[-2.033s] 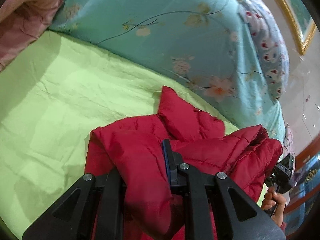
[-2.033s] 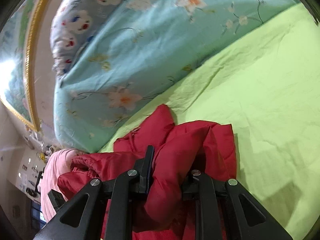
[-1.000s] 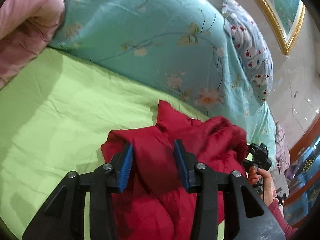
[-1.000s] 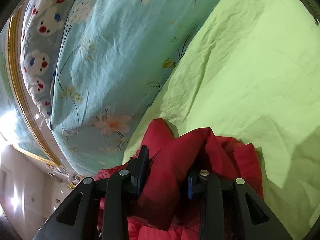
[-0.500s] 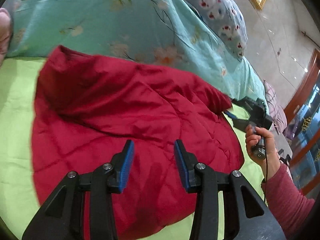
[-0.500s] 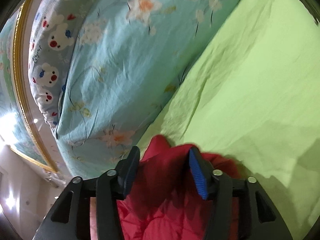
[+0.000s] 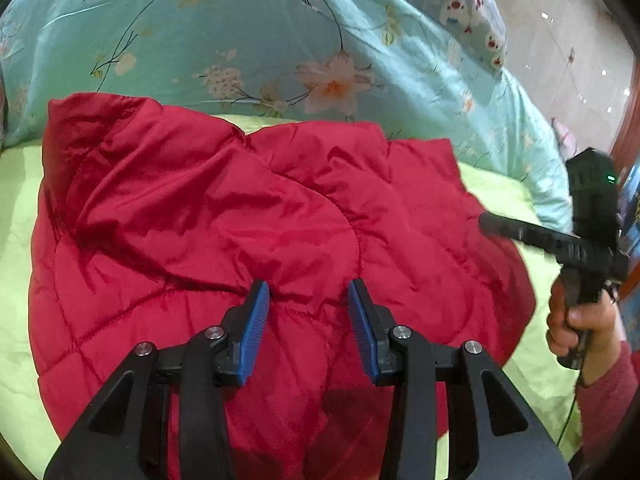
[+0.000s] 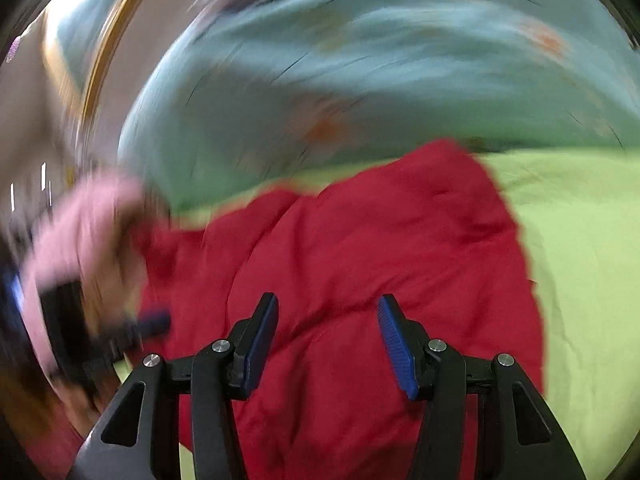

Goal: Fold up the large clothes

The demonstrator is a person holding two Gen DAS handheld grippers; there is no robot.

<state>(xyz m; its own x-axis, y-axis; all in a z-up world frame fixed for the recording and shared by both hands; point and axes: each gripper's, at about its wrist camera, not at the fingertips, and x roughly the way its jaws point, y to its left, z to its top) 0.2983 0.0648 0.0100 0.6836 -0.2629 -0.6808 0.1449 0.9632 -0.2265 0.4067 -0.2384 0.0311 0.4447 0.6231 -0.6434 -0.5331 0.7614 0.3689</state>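
Note:
A red quilted jacket (image 7: 248, 216) lies spread in a folded bundle on the lime green bed sheet (image 7: 16, 264). My left gripper (image 7: 307, 292) is open and empty, just above the jacket's near part. My right gripper (image 8: 326, 308) is open and empty above the same jacket (image 8: 360, 248); its view is blurred by motion. The right gripper also shows in the left wrist view (image 7: 492, 224) at the jacket's right edge, held by a hand. The left gripper shows blurred at the left of the right wrist view (image 8: 152, 320).
A turquoise floral quilt (image 7: 248, 28) is piled behind the jacket, with a blue bear-print pillow (image 7: 452, 4) above it. A pink cloth (image 8: 72, 232) lies at the left. The green sheet (image 8: 580, 264) extends to the right. A tiled floor (image 7: 568, 40) lies beyond the bed.
Both grippers let go of the jacket and opened. The jacket dropped onto the sheet and now lies spread out. The right gripper has swung fast, blurring its view.

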